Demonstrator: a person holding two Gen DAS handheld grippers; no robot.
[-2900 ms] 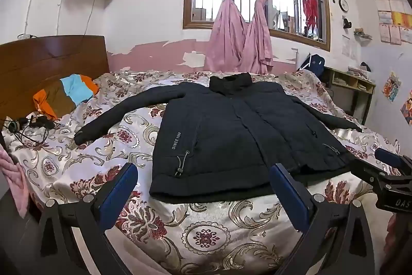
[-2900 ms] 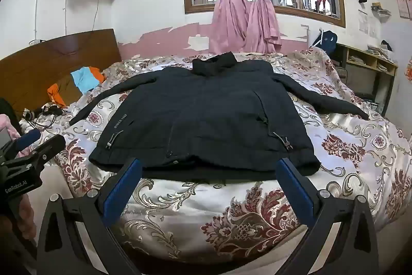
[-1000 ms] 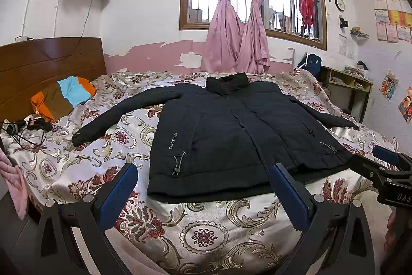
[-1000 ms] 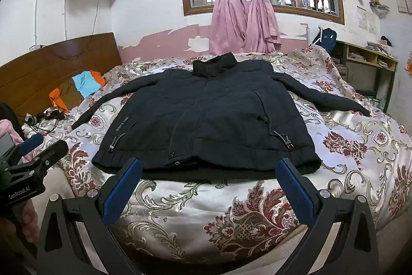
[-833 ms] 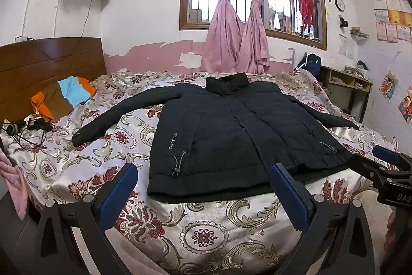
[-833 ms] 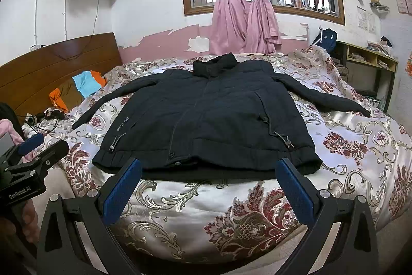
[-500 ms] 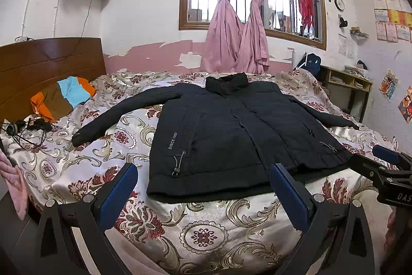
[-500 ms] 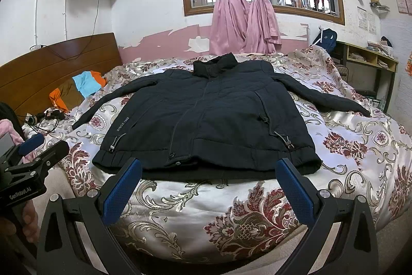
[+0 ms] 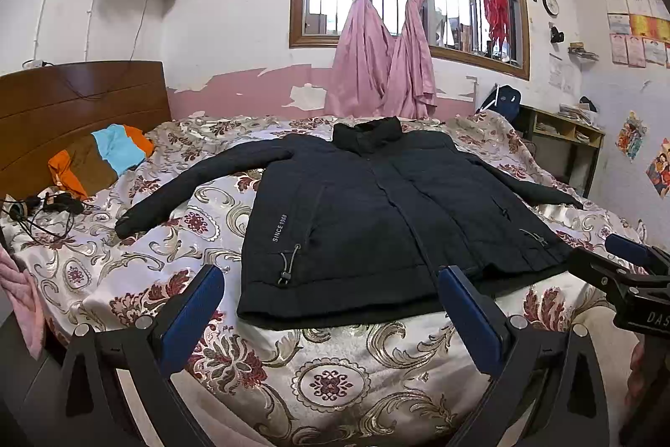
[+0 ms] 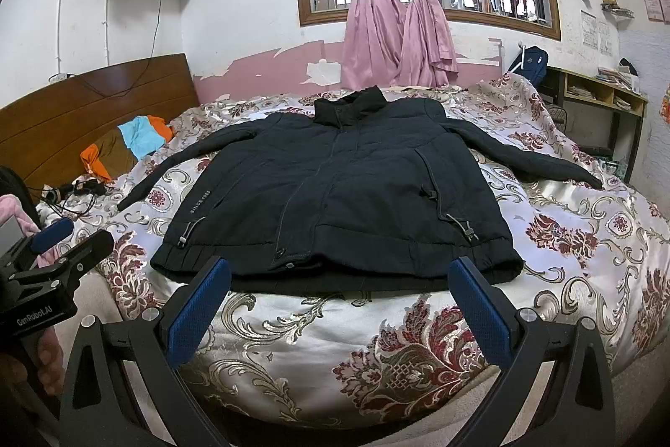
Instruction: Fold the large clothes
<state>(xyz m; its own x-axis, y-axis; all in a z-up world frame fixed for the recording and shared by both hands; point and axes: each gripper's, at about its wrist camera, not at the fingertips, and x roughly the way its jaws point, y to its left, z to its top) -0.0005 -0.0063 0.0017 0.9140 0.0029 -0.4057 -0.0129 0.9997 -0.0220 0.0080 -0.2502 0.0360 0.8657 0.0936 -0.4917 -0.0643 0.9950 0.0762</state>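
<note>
A large dark jacket (image 9: 377,212) lies flat and face up on the bed, collar toward the window, both sleeves spread out to the sides; it also shows in the right wrist view (image 10: 343,191). My left gripper (image 9: 331,304) is open and empty, held above the bed's near edge just short of the jacket's hem. My right gripper (image 10: 339,300) is open and empty, also just short of the hem. Each gripper shows at the edge of the other's view.
The bed (image 9: 335,371) has a floral satin cover. Folded orange, brown and blue clothes (image 9: 100,158) and cables (image 9: 46,208) lie near the wooden headboard (image 9: 75,112). A shelf unit (image 10: 603,99) stands at the right wall. Pink curtains (image 9: 385,61) hang at the window.
Both views have shifted only slightly since the earliest frames; the jacket has not moved and both grippers stay open.
</note>
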